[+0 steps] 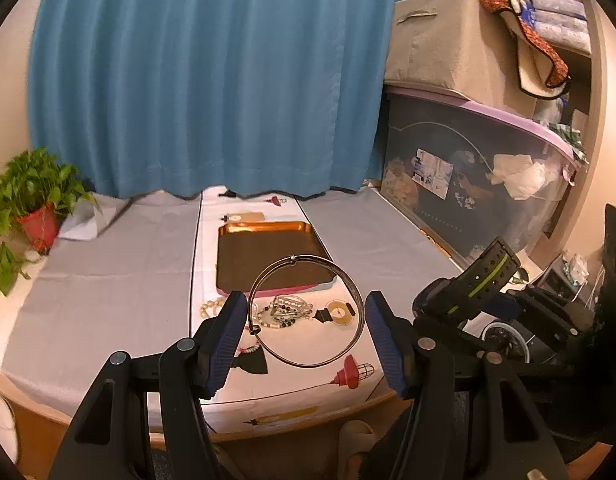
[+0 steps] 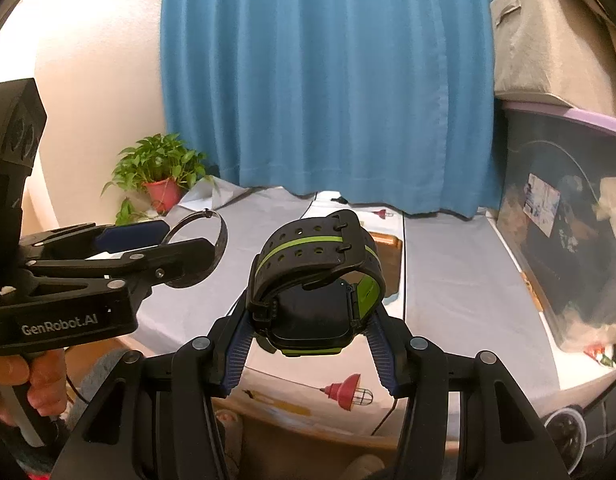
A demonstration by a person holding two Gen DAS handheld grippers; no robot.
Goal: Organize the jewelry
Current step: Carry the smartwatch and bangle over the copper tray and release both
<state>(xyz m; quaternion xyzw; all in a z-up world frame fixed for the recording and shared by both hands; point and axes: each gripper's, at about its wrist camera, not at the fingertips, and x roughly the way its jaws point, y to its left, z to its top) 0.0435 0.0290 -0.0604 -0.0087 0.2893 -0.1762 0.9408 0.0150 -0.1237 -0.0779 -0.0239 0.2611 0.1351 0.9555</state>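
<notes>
My left gripper [image 1: 305, 322] is shut on a thin silver bangle [image 1: 336, 270], held by its two sides above the table's front edge; the bangle also shows in the right wrist view [image 2: 221, 236]. My right gripper [image 2: 312, 336] is shut on a black smartwatch with a green stripe [image 2: 308, 252], held in the air; the watch shows at the right of the left wrist view [image 1: 488, 276]. A copper tray [image 1: 263, 258] lies on the table ahead. Beaded bracelets [image 1: 285, 312] and a pearl strand [image 1: 209, 308] lie in front of the tray.
A potted plant [image 1: 35, 216] stands at the far left of the table. A blue curtain [image 1: 207, 80] hangs behind. A large clear storage bin [image 1: 468, 184] with a fabric box [image 1: 440, 40] on top stands at the right. The table carries a printed cloth [image 1: 348, 374].
</notes>
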